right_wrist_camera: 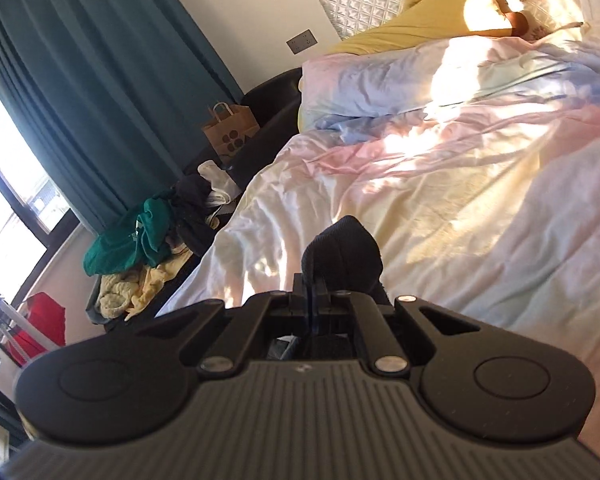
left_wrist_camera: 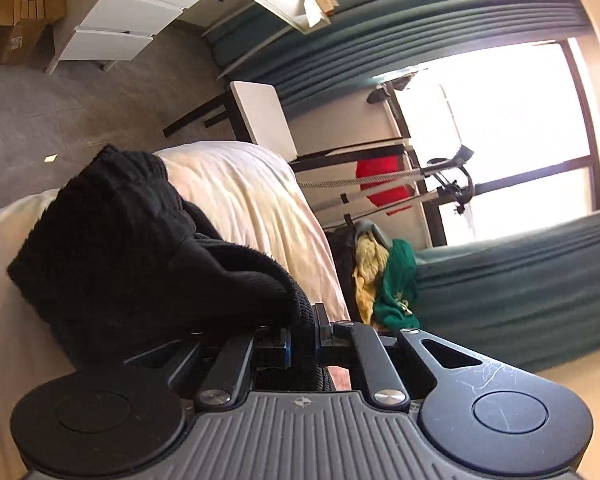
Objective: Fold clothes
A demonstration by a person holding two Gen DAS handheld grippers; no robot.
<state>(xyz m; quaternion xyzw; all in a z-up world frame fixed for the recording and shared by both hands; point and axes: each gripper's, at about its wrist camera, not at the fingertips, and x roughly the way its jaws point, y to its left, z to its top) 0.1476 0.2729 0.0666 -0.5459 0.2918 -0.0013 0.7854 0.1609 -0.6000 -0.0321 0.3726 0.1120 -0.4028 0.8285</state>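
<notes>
We are gripping black knitted sweater (left_wrist_camera: 112, 240) with both: left gripper (left_wrist_camera: 304, 332) fingers clenched on thick edge, right gripper (right_wrist_camera: 312, 296) fingers pinching corner. Sweater bulk hanging above pastel duvet-covered bed (right_wrist_camera: 460, 184), nearer left gripper.

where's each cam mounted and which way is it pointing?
Left wrist: on the left tool, rolled sideways, facing the bed edge, white desk and bright window; own fingers clamp the black knitted garment.
Right wrist: on the right tool, facing up the pastel duvet toward the yellow pillow; fingers pinch black knit.
Shared: black garment, green-and-yellow clothes pile, teal curtains.
</notes>
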